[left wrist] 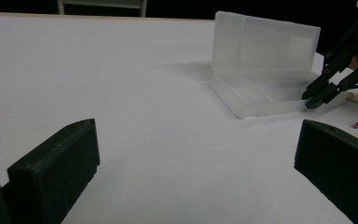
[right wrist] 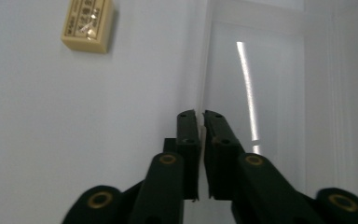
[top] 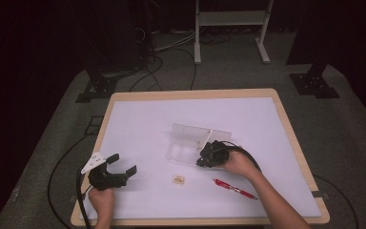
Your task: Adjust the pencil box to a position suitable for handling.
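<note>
Jaws of right gripper (right wrist: 200,116) pinching clear box (right wrist: 256,70) wall, left gripper (top: 123,163) spread, eraser (right wrist: 87,24) nearby.

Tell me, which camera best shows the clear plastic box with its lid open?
The left gripper view: the clear plastic box shows whole, lid upright. The high view shows it small and faint; the right gripper view shows just its pinched wall.

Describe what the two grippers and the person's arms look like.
Both grippers are black. The left gripper carries a pale grey three-cornered plate on top, and its jaws are blocky slabs. The right gripper has slim linked arms with brass-coloured pivot pins. A black cable trails from each. The forearms are bare, with no sleeves showing.
</note>
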{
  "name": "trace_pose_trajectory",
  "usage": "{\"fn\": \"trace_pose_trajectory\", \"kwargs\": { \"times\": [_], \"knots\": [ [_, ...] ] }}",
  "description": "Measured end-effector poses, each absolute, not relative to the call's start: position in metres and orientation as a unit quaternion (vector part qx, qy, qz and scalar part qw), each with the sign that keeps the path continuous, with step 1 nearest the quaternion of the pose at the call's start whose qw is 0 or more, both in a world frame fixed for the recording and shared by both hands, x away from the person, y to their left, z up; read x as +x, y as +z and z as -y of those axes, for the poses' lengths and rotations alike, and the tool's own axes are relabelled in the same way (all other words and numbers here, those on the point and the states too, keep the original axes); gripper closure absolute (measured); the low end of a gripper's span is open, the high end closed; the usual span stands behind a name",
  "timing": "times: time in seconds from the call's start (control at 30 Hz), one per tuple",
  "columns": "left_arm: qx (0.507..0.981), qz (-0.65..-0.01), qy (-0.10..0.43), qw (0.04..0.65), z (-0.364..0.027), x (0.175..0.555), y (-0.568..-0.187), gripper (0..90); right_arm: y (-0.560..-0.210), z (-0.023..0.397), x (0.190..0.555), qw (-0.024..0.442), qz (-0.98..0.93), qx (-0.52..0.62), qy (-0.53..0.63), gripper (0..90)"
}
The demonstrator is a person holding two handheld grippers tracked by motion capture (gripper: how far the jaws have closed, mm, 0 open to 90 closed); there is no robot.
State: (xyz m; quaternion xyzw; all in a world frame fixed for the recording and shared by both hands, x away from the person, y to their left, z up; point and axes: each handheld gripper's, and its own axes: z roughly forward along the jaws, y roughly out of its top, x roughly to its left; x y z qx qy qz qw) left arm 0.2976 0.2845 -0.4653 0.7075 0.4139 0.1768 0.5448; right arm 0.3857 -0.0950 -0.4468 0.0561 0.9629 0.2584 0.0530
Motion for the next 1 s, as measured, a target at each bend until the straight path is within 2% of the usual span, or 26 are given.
{"fn": "trace_pose_trajectory", "kwargs": {
  "times": [0.1,0.33,1.0],
  "knots": [
    [0.708,-0.412,0.179,0.545,-0.284,0.297,-0.465,0.0,-0.440,0.101,0.384,0.051,-0.955,0.072,0.284,69.9],
    [0.709,-0.411,0.179,0.544,-0.283,0.298,-0.465,0.0,-0.418,0.123,0.380,0.059,-0.935,0.121,0.327,58.7],
    [0.712,-0.407,0.186,0.541,-0.282,0.296,-0.465,0.0,-0.403,0.186,0.352,0.085,-0.903,0.208,0.367,48.0]
  ]
}}
